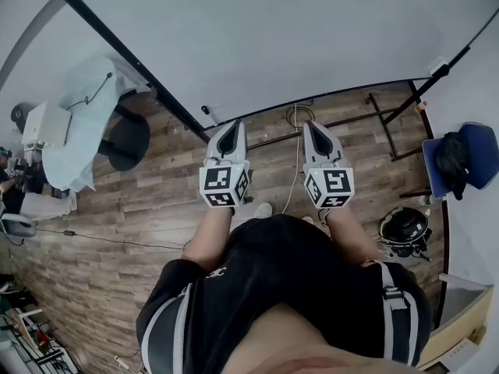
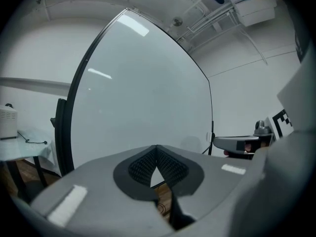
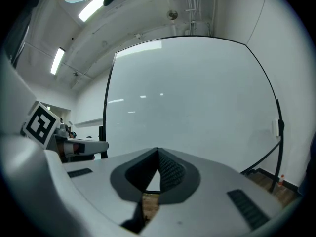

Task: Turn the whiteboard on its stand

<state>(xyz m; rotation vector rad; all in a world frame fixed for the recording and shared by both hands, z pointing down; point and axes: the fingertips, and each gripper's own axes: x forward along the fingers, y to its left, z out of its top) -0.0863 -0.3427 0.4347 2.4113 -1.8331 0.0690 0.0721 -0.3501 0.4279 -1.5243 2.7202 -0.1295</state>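
Note:
The whiteboard is a large white panel in a thin black frame and fills the top of the head view. Its black metal stand rests on the wood floor at the right. My left gripper and right gripper are held side by side, pointing at the board's lower edge and stopping just short of it. Both are shut with nothing between the jaws. The board stands ahead of the closed left gripper in the left gripper view. It also fills the right gripper view as the whiteboard beyond the closed right gripper.
A table under a pale cloth with a white box stands at the left, beside a round black stool. A blue chair holding a black bag and a dark helmet sit at the right. A cable runs across the floor.

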